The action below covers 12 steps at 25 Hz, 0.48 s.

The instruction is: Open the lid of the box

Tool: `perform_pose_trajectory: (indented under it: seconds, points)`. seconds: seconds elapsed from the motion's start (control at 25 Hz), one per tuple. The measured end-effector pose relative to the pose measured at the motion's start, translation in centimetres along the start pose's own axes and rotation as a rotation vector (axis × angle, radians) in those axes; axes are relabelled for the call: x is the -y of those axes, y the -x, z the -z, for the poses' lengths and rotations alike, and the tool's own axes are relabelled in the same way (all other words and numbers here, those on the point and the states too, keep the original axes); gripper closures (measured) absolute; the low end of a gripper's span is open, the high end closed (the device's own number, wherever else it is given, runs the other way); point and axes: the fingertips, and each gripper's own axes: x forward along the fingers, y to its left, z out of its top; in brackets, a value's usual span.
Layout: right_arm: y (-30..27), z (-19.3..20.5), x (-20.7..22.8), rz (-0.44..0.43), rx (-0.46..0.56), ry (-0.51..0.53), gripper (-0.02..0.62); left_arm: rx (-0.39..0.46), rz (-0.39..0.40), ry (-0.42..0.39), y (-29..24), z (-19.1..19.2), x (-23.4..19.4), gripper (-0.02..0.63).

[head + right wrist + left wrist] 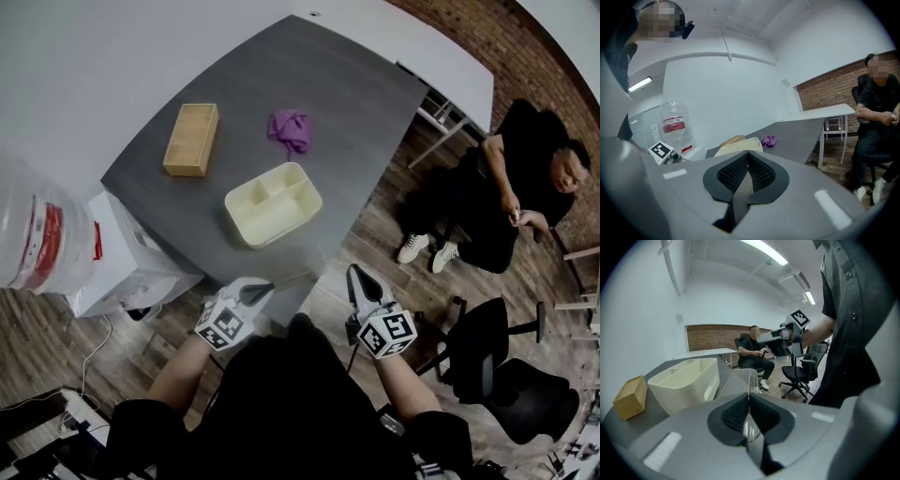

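On the grey table stands a cream box with inner dividers, its top uncovered. It also shows in the left gripper view as the cream box just left of the jaws. My left gripper hangs off the table's near edge, shut on a clear ribbed lid that sticks out ahead of the left gripper. My right gripper is beside it over the floor. The right gripper is shut with nothing in it.
A wooden box and a purple cloth lie farther back on the table. A water dispenser stands at the left. A seated person and a black office chair are at the right.
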Motion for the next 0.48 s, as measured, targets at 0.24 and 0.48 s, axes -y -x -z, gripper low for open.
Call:
perform_pose_trajectory:
  seconds: [0.24, 0.48]
  points:
    - [0.6, 1.7, 0.1, 0.014, -0.03, -0.025, 0.594, -0.039, -0.024, -0.04, -1.7, 3.2, 0.0, 0.597]
    - [1.3, 3.1, -0.7, 0.003, -0.065, -0.025, 0.592, -0.081, 0.0, -0.031, -2.9, 5.3, -0.3, 0.597]
